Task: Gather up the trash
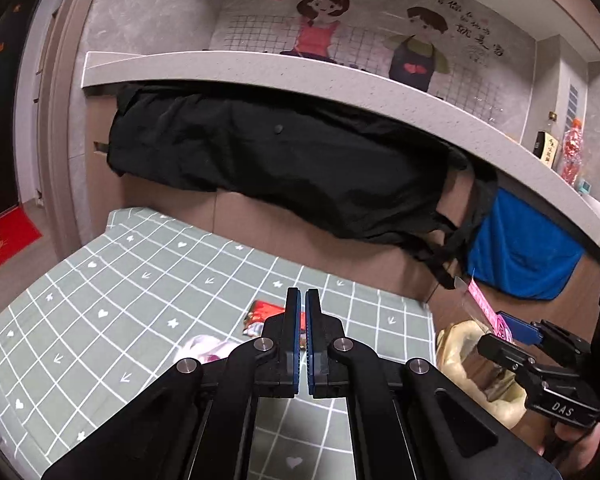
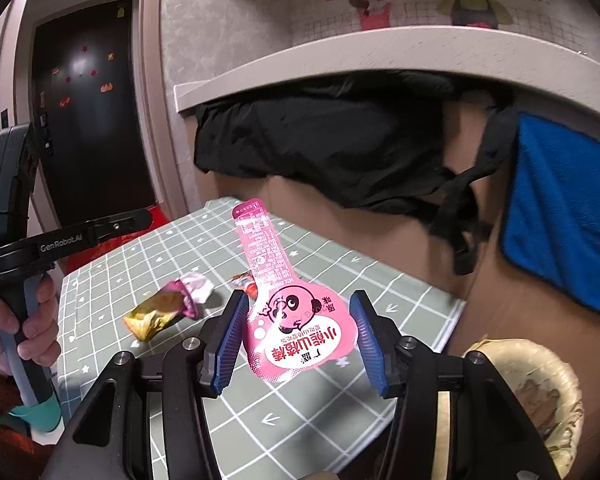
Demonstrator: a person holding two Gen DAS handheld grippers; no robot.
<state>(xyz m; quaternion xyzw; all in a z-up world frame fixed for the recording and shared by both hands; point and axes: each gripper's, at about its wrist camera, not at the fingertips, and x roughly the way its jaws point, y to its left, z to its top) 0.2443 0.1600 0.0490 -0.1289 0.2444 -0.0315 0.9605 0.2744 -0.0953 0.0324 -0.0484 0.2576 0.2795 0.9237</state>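
Observation:
On the green checked tablecloth (image 2: 320,420) lie a gold wrapper (image 2: 156,314), a white and pink wrapper (image 2: 198,284) and a small red wrapper (image 2: 246,282). My right gripper (image 2: 298,330) hangs above the table's right part, shut on a pink wrapper (image 2: 300,332) with a cartoon face that stands upright between the blue pads. In the left wrist view that right gripper (image 1: 504,334) is at the right with the pink wrapper (image 1: 482,300) sticking up. My left gripper (image 1: 302,300) is shut with nothing visible between its pads, above the red wrapper (image 1: 264,314) and white wrapper (image 1: 204,350).
A bin lined with a yellowish bag (image 2: 540,380) stands right of the table. A grey counter (image 1: 300,76) overhangs behind, with black cloth (image 1: 280,152) and a blue towel (image 1: 520,248) hanging under it. A dark door (image 2: 92,100) is at the left. A hand (image 2: 4,328) holds the left gripper (image 2: 140,218).

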